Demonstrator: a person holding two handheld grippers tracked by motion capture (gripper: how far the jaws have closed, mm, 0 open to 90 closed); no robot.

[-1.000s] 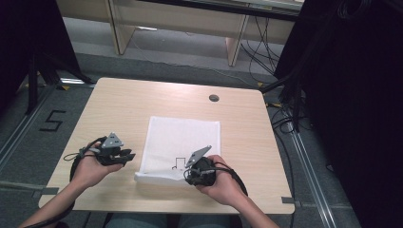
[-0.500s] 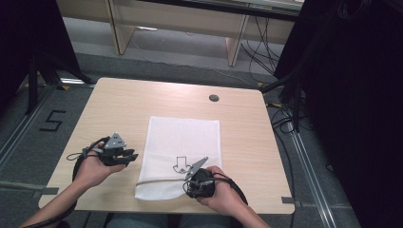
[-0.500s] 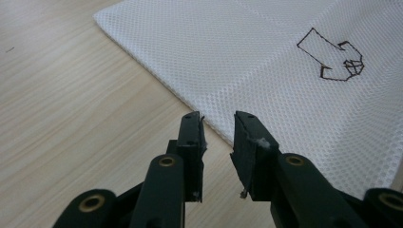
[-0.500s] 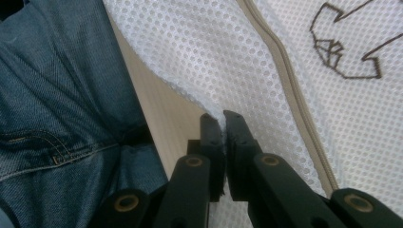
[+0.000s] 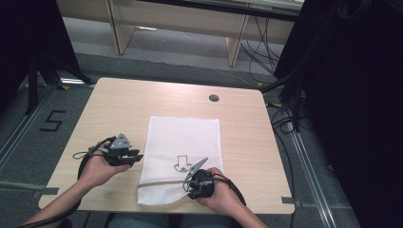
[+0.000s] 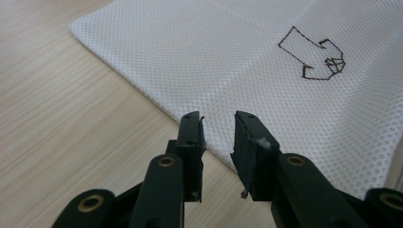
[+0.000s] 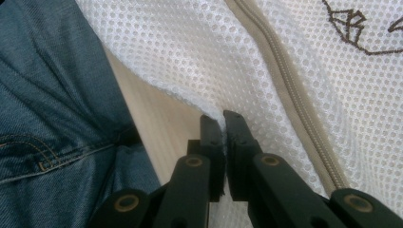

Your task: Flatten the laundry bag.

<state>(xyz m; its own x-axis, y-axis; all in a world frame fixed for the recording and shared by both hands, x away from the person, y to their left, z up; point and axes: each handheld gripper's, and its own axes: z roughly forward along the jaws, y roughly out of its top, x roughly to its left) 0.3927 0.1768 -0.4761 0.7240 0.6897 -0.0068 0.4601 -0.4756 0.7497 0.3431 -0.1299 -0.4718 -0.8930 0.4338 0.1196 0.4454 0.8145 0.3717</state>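
Observation:
A white mesh bag (image 5: 183, 137) lies flat in the middle of the table, with a black arrow (image 5: 181, 163) stitched on it and a beige zipper (image 7: 290, 90) near its front end. My right gripper (image 5: 189, 188) is at the bag's front end, near the table's front edge. In the right gripper view it (image 7: 222, 126) is shut on a fold of the mesh (image 7: 199, 52). My left gripper (image 5: 138, 158) rests just left of the bag. Its jaws (image 6: 218, 128) are open over the bag's left edge (image 6: 266, 61), with nothing between them.
The wooden table (image 5: 119, 109) has a round cable hole (image 5: 214, 98) at the back right. The person's jeans (image 7: 47, 104) show below the front edge. Cables trail from both grippers, and a floor marking "5" (image 5: 51, 121) lies to the left.
My right gripper has moved down and toward the table's front edge with the mesh in its jaws, and the bag now reaches further toward the person. The left gripper has stayed put.

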